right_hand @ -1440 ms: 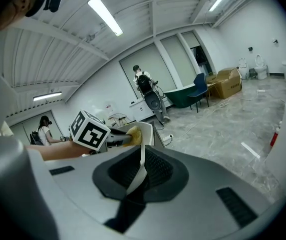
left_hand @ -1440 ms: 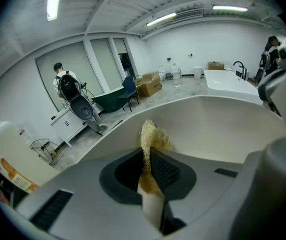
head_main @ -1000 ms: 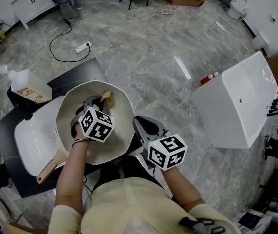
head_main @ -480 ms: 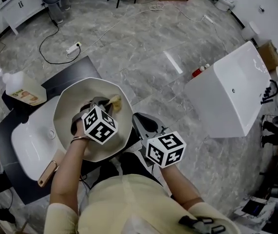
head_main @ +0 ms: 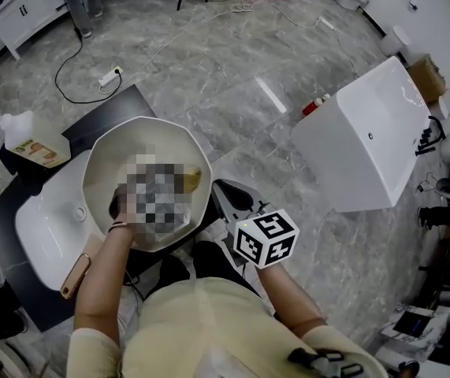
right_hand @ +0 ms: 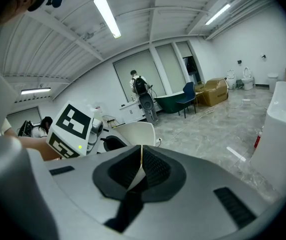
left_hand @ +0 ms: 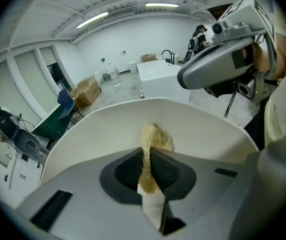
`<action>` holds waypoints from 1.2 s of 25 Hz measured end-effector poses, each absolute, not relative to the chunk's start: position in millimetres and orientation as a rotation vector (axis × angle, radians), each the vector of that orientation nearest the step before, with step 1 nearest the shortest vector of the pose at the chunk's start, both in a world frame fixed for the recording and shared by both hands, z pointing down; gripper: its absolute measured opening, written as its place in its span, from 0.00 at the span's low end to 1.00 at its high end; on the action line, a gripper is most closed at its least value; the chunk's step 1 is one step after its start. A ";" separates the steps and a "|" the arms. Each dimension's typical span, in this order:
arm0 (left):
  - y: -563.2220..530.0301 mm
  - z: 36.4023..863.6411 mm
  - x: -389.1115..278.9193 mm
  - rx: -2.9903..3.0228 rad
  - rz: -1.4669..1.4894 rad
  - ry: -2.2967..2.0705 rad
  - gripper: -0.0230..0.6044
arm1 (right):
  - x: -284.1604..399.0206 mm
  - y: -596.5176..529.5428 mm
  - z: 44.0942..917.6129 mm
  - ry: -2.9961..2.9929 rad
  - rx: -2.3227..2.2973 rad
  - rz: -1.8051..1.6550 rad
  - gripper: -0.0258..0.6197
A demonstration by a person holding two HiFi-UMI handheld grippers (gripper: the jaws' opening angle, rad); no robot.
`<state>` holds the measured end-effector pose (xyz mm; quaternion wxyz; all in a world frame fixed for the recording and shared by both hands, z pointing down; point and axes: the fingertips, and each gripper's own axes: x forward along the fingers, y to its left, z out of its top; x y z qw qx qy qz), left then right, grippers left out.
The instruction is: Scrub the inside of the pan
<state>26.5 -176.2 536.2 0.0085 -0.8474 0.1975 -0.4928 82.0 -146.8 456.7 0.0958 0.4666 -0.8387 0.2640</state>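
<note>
In the head view a blurred patch is covering the left gripper [left_hand: 150, 170], leaving only the far tip of the sponge [head_main: 192, 181] showing. The left forearm [head_main: 102, 262] is hiding the near rim of the pan [head_main: 102, 160] and part of the handle [head_main: 76, 275], and the pan is overlapping the right side of the sink [head_main: 39, 235].

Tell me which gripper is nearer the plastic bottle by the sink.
Left. The left gripper, holding a sponge inside the pan, is on the side nearer the bottle. The right gripper is at the pan's opposite rim, farther away.
</note>
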 end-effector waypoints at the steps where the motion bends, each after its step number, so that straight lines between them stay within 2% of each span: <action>1: -170.0 537.0 27.0 -2.647 -1.548 0.580 0.10 | 81.4 -144.6 456.7 -2.484 1.386 0.781 0.07; 15: -109.4 530.4 17.5 -2.555 -1.638 0.192 0.10 | 68.3 -126.1 450.9 -2.490 1.381 0.745 0.07; 30: -70.9 531.2 -23.2 -2.421 -1.813 -0.061 0.10 | 41.6 -126.0 443.3 -2.539 1.258 0.685 0.07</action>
